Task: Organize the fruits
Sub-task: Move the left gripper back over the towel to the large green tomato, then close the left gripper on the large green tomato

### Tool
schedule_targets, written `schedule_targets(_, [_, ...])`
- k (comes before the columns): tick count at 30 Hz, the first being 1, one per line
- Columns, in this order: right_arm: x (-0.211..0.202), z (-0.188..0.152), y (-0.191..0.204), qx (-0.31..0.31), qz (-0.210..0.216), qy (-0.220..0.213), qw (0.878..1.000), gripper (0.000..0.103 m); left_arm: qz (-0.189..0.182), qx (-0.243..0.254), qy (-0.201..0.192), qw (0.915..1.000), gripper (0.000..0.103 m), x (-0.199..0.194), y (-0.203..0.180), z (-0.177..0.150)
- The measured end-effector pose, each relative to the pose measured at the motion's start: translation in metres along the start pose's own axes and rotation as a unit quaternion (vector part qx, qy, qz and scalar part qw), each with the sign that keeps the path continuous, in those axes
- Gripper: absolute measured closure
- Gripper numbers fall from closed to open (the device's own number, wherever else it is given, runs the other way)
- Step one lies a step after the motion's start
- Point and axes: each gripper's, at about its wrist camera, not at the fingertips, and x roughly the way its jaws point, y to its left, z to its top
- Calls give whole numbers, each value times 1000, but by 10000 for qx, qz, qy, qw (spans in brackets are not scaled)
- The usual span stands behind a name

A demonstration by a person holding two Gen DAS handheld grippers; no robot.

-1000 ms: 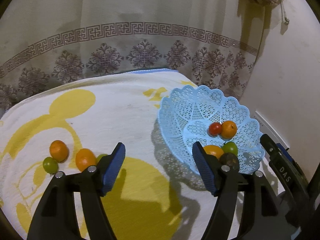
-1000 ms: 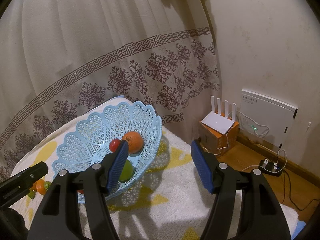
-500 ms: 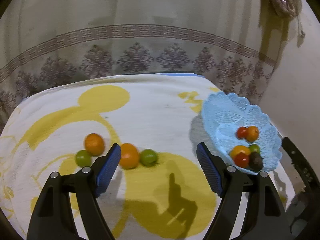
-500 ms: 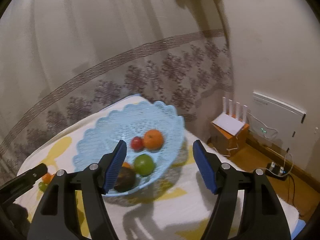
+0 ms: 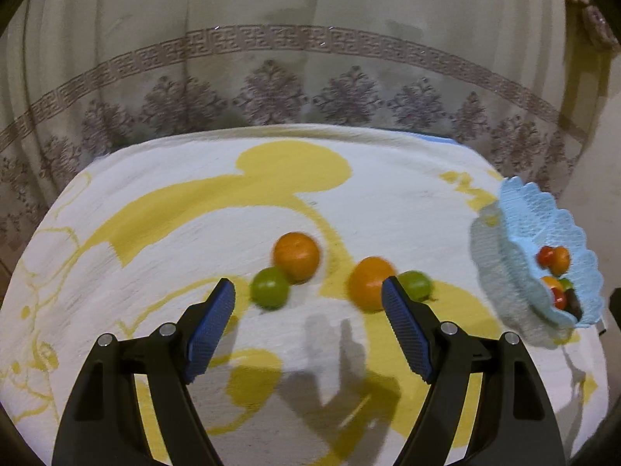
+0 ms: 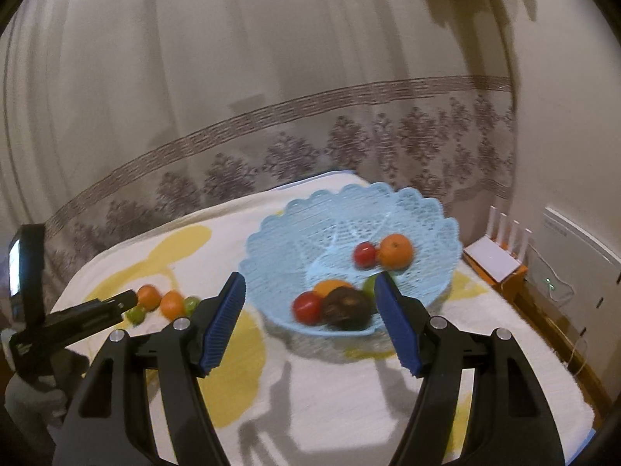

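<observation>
In the left wrist view, two oranges (image 5: 297, 256) (image 5: 370, 282) and two green fruits (image 5: 269, 287) (image 5: 416, 284) lie loose on the yellow and white cloth (image 5: 194, 209). My left gripper (image 5: 308, 310) is open and empty just in front of them. The light blue lattice basket (image 5: 520, 209) sits at the right with several fruits in it. In the right wrist view, my right gripper (image 6: 310, 306) is open and empty in front of the basket (image 6: 310, 225), which holds an orange (image 6: 395, 250), red fruits (image 6: 365, 253) and a dark fruit (image 6: 345, 306).
A patterned curtain (image 5: 295, 97) hangs behind the table. A white router (image 6: 493, 258) on an orange box and a white wall unit (image 6: 574, 260) stand at the right, with cables on the wooden floor. The left gripper's body (image 6: 58, 322) shows at the left.
The left gripper has swung left, from facing the basket to facing the loose fruits. The right gripper has turned left, bringing the basket to the middle of its view.
</observation>
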Motion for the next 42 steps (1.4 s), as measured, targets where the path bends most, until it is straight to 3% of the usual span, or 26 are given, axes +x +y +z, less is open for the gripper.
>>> schedule_targets(10, [9,-18,25,-398,302,273,9984,32,275,-22,139,9995,26,19,20,-6])
schedule_targets(22, [21,-32,37,-656,456,505,9955,32,233,30,424,9988,52,48,26,-4])
schedule_targets(29, [27,-36,37,-673,535,655,9941,32,-10,12,466,9989,73,55,26,-4])
schedule_targets(42, [35,-35,39,-709,616,895,9915,32,-90,-278,281,9992,74,30,40,-8])
